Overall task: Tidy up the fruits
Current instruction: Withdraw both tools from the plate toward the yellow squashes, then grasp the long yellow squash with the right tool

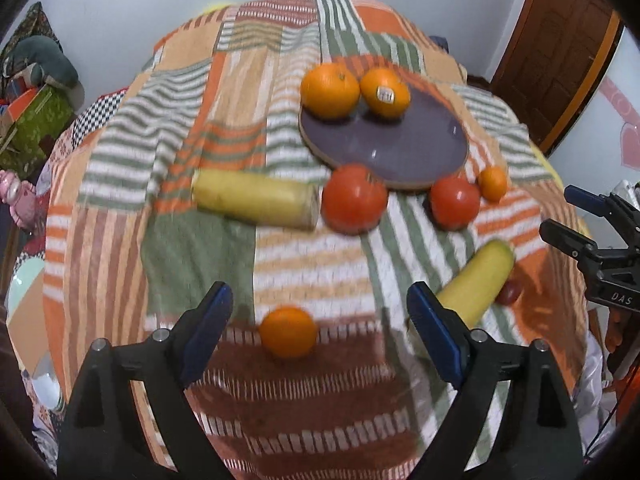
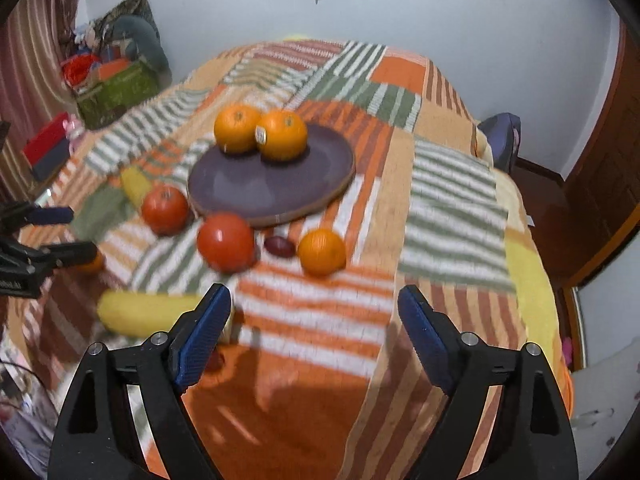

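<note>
A dark round plate [image 1: 400, 144] [image 2: 256, 188] lies on the striped cloth with two oranges [image 1: 330, 90] [image 1: 385, 93] at its far edge. Off the plate lie two red tomatoes [image 1: 354, 199] [image 1: 455, 202], a small orange [image 1: 493, 183] [image 2: 322, 252], another orange [image 1: 288, 332], two yellow squashes [image 1: 256, 199] [image 1: 478, 284] and a small dark red fruit [image 2: 279, 246]. My left gripper [image 1: 320, 312] is open and empty, the near orange between its fingers. My right gripper [image 2: 314, 312] is open and empty above the cloth; it also shows in the left wrist view [image 1: 568, 212].
The cloth-covered table [image 2: 452, 216] drops off on all sides. Boxes and bags [image 2: 116, 76] stand by the far left wall. A wooden door [image 1: 560, 52] is at the right. A blue chair back [image 2: 500, 140] stands past the table's right edge.
</note>
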Demonstrator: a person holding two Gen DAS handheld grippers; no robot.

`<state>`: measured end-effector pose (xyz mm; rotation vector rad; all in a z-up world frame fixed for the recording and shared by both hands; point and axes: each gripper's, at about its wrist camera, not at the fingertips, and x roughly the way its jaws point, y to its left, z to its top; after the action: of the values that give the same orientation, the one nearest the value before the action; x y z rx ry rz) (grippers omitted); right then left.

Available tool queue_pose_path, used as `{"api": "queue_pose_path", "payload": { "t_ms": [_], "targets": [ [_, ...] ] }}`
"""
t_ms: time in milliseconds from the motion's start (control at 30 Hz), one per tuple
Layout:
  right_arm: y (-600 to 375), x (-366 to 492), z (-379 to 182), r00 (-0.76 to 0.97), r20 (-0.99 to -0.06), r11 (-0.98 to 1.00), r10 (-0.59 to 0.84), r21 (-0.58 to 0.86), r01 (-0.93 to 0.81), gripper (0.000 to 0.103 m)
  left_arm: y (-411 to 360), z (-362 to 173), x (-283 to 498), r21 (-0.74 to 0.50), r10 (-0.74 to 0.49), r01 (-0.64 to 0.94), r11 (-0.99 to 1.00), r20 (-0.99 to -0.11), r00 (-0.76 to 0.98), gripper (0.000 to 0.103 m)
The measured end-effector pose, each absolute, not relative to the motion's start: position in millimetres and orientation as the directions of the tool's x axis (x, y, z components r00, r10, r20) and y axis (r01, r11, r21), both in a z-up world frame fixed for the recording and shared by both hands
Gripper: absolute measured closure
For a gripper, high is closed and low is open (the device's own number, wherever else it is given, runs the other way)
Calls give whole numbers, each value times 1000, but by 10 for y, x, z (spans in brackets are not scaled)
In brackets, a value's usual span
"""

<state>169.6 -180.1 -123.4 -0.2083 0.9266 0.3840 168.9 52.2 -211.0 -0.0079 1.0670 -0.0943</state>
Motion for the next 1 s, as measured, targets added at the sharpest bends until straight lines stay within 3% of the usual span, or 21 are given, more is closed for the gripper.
{"api": "queue_pose_path", "payload": {
  "t_ms": [433, 1000],
  "targets": [
    [-1819, 1710, -1590, 483, -859, 923, 169, -35, -383, 19, 467, -2343, 1720, -41, -60, 52, 998, -890, 453, 14],
    [-1591, 1774, -1455, 473, -845, 899, 248, 19, -438, 21, 439, -2299, 1475, -7, -46, 86, 996, -882, 468, 14]
  ]
}}
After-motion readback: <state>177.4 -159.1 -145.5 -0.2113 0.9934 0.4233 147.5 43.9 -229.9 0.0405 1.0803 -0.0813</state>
